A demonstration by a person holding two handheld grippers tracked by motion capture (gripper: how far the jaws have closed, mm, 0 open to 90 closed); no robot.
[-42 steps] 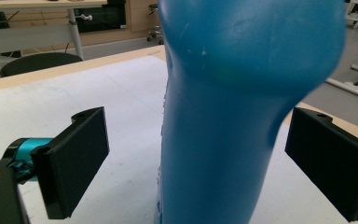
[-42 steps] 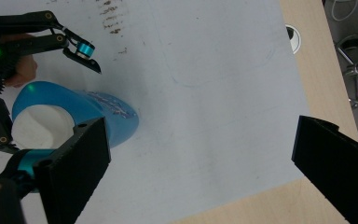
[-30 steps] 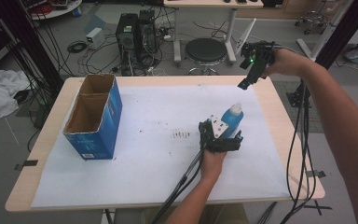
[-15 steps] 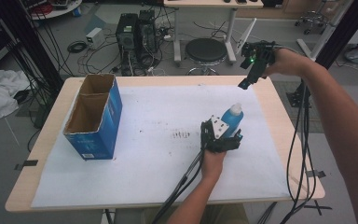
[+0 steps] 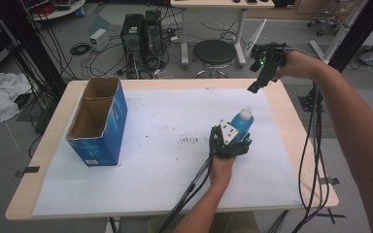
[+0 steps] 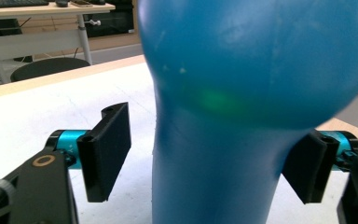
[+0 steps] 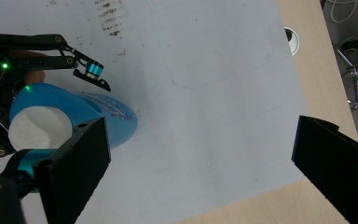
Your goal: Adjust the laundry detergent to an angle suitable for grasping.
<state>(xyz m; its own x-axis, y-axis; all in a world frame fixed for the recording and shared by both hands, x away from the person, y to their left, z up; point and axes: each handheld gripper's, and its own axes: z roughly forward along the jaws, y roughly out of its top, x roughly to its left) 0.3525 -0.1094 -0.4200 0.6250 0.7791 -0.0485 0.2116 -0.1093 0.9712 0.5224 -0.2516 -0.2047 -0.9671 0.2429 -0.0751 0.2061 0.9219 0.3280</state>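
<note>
bottle [image 5: 242,125] stands upright on the white sheet [image 5: 150,165] right of the worktop's middle. left gripper [image 5: 229,140] has just been closing around it; one of its fingers [image 6: 106,151] sits apart from the bottle, so no clamp yet. right gripper [image 5: 261,77] hovers high over the far edge, fingers spread, empty.

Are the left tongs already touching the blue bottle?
Apart. The left gripper view shows white paper between the blue bottle and one closing pad of the left tongs.

Blue bottle [image 5: 241,127], white cap [image 5: 245,113]
</note>
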